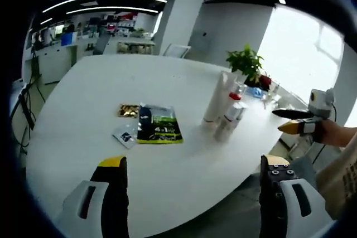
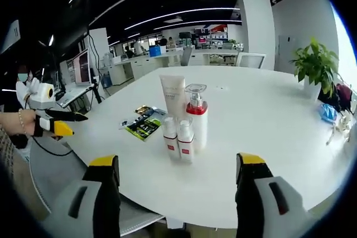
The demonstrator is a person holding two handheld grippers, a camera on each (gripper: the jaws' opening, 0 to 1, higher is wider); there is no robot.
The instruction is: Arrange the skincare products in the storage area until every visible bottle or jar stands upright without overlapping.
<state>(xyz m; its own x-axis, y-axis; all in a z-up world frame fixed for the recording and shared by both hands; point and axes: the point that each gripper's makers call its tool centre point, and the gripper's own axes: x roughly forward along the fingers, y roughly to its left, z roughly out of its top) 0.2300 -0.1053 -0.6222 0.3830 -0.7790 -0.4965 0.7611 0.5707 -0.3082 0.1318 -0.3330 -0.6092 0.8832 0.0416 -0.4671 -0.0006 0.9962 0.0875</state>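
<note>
Several skincare products stand upright in a tight cluster on the white round table (image 2: 268,137): a tall white tube (image 2: 174,96), a clear pump bottle with a red band (image 2: 196,116), and two small white bottles (image 2: 169,136) (image 2: 186,140) in front of it. In the left gripper view the tube (image 1: 216,100) and the red-capped bottle (image 1: 230,116) stand near the table's right edge. My left gripper (image 1: 193,162) is open over the table, well short of them. My right gripper (image 2: 176,160) is open, facing the cluster with nothing between its jaws. Each gripper (image 1: 294,121) (image 2: 66,122) appears hand-held in the other's view.
Flat sachets lie on the table: a green-and-black packet (image 1: 159,125), a small gold one (image 1: 129,110) and a small white one (image 1: 124,136). A potted plant (image 2: 315,62) and a blue object (image 2: 326,112) sit at the far edge. Office desks stand behind.
</note>
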